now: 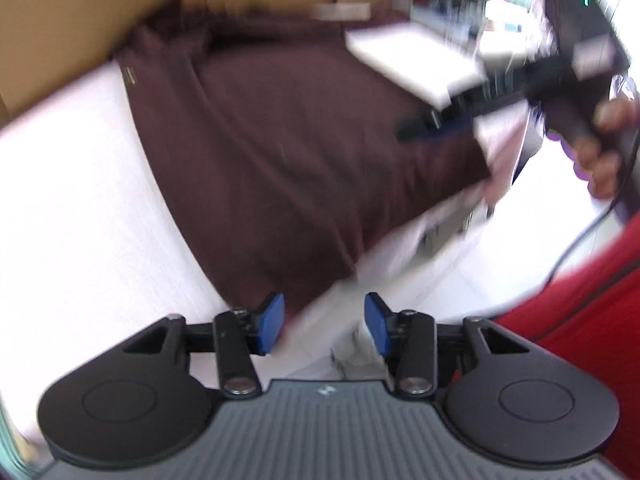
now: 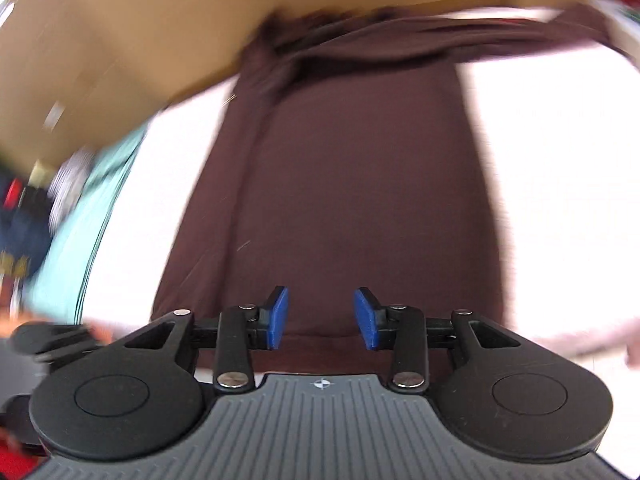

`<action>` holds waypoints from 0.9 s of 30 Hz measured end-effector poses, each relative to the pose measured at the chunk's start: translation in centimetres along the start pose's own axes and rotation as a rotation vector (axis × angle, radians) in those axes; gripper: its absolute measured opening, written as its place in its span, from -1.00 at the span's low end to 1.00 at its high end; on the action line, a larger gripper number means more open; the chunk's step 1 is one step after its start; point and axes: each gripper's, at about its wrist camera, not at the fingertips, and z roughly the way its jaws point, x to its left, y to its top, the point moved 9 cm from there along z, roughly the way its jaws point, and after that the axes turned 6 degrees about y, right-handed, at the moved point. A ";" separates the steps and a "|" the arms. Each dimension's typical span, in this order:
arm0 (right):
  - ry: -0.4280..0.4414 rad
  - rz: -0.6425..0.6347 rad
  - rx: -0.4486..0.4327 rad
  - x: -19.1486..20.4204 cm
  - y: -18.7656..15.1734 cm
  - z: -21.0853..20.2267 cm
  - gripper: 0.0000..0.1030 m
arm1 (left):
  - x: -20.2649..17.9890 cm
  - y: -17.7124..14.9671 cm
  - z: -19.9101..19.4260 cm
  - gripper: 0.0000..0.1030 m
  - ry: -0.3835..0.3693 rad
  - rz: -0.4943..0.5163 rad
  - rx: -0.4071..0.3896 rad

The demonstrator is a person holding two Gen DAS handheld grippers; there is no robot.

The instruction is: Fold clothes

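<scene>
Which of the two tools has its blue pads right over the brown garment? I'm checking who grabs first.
The right tool: dark brown fabric garment fills its open gap. The left tool, also open, sits at the garment's corner over the white table.

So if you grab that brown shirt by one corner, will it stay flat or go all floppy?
Probably floppy. The brown shirt is soft cloth, already bunched into wrinkles at its far end, so it should droop from whichever corner gets lifted. It looks thin, so likely light. On the smooth white table it may slide if pushed.
</scene>
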 end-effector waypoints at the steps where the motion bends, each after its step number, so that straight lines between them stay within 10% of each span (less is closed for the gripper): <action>1: -0.008 0.066 -0.029 -1.0 0.4 -0.6 -0.22 | 0.8 1.1 -0.1 0.08 0.003 -0.013 -0.020; 7: -0.037 0.224 -0.139 -3.9 2.4 -2.5 -0.20 | 4.2 6.1 0.5 -0.02 0.036 -0.080 -0.096; 27: -0.029 -0.119 0.187 -6.6 5.0 1.9 -0.23 | 2.2 5.3 4.4 0.12 0.163 -0.068 0.044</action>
